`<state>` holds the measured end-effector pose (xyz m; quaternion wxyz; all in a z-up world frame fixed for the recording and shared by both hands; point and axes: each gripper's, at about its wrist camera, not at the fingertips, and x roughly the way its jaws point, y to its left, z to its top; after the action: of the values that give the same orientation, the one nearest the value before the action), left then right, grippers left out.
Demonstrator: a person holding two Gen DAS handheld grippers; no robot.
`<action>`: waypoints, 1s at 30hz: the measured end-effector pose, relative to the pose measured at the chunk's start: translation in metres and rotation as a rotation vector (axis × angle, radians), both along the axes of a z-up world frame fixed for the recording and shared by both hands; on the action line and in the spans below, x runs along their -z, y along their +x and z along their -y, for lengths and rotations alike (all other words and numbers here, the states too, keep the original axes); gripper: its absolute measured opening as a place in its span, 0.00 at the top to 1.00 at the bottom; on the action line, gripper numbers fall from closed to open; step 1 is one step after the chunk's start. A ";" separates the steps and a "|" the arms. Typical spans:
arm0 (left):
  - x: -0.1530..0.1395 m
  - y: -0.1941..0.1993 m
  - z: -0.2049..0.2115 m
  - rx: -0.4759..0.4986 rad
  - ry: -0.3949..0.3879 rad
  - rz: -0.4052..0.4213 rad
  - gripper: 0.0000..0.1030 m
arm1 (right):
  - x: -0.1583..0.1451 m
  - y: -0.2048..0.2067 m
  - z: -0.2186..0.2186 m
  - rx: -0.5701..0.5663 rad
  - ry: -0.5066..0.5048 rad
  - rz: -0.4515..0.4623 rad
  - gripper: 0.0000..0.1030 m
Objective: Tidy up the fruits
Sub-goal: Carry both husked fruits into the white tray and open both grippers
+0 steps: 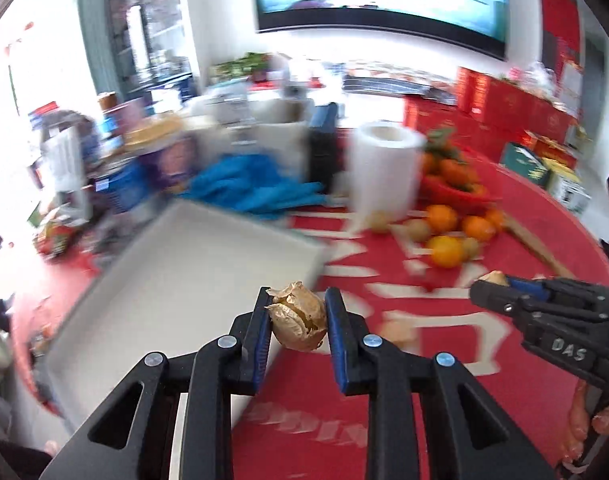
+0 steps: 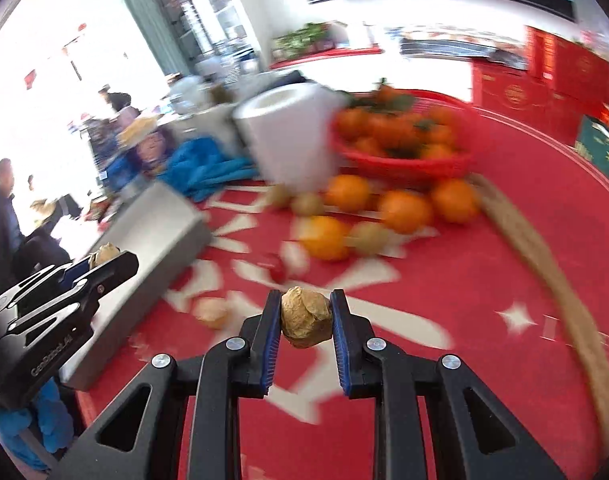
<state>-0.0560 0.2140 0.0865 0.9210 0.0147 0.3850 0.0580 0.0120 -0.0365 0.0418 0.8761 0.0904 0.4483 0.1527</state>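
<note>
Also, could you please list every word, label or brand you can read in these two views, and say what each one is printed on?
"DAS": on the body of the right gripper, seen from the left wrist.
"GenRobot.AI": on the body of the left gripper, seen from the right wrist.
White lettering on the red tablecloth: too blurred to read.
Markings on the red boxes behind: too blurred to read.
</note>
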 end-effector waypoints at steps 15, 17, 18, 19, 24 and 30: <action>0.040 -0.017 -0.136 -0.261 0.025 -0.010 0.52 | 0.010 0.049 -0.183 -0.280 -0.005 -0.037 0.76; 0.037 -0.021 -0.142 -0.265 -0.022 0.014 0.26 | 0.021 0.053 -0.193 -0.294 -0.035 -0.070 0.72; 0.036 -0.023 -0.144 -0.291 -0.011 0.023 0.24 | 0.026 0.055 -0.195 -0.293 -0.048 -0.083 0.60; 0.036 -0.024 -0.144 -0.300 -0.011 0.027 0.22 | 0.029 0.056 -0.194 -0.274 -0.075 -0.084 0.49; 0.044 -0.023 -0.149 -0.326 -0.125 -0.020 0.21 | 0.020 0.058 -0.186 -0.226 -0.123 -0.003 0.24; 0.038 -0.026 -0.135 -0.337 -0.055 -0.002 0.21 | -0.012 0.050 -0.147 -0.127 -0.090 0.052 0.19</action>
<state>-0.0819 0.3488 0.0485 0.8979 -0.0752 0.3843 0.2012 0.0624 0.1109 0.0542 0.8792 0.0183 0.4365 0.1902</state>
